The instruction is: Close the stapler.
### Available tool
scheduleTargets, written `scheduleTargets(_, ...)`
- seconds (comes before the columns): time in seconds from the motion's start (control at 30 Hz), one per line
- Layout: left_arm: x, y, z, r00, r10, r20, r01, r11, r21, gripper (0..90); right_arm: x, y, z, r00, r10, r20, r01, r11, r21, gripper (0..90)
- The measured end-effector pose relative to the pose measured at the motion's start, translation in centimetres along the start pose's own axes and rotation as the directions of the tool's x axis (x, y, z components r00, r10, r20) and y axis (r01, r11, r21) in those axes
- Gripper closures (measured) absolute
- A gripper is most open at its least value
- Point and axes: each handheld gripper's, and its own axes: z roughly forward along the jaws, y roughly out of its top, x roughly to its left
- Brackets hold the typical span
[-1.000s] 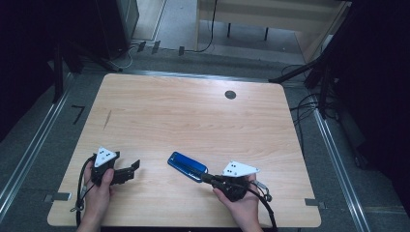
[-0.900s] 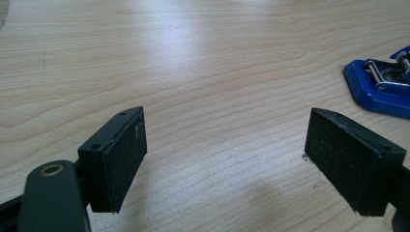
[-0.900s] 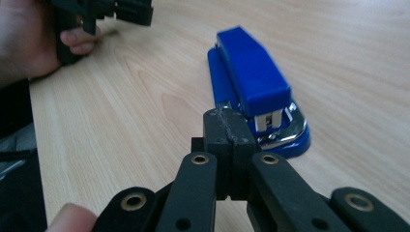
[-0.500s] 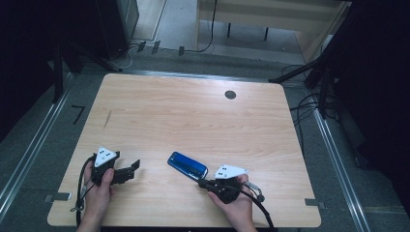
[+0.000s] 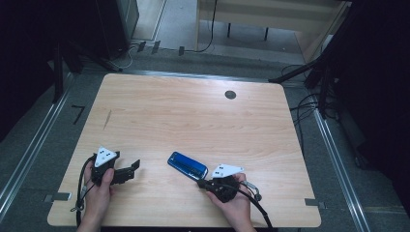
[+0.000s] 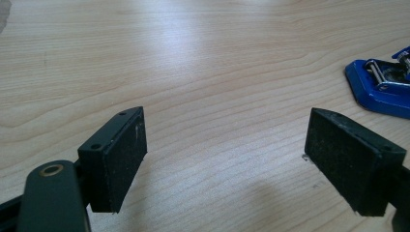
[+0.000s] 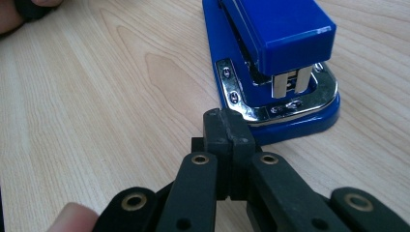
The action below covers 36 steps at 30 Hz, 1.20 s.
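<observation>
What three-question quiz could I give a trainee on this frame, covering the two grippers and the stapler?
1. True or false: the left gripper has its jaws spread apart over bare table.
2. The right gripper is: A) shut on the stapler, B) shut with nothing between its jaws, C) wide open.
3. Fill in: the tip of the right gripper sits right at the ___ end of the blue stapler.

Key
1. True; wood grain shows between the two pads.
2. B; the jaws meet in front of the stapler's base.
3. Hinged, where the metal bracket wraps round the base.
</observation>
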Motion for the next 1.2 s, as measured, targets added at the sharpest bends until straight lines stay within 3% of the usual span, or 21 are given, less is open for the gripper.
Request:
scheduleTargets(0.67, 0.0, 0.0, 0.0, 1.0000, 0.001, -0.002, -0.001, 1.0000, -0.004, 15.5, -2.0, 0.8, 0.2, 0.9961, 0.075, 0.046, -0.075, 0.997, -0.020, 90.0)
scheduleTargets(1.2, 0.0, 0.0, 0.0, 1.0000, 0.002, -0.005, -0.002, 1.0000, -0.002, 15.5, -3.0, 1.3, 0.4, 0.9929, 0.076, 0.091, -0.074, 0.997, -0.031, 90.0)
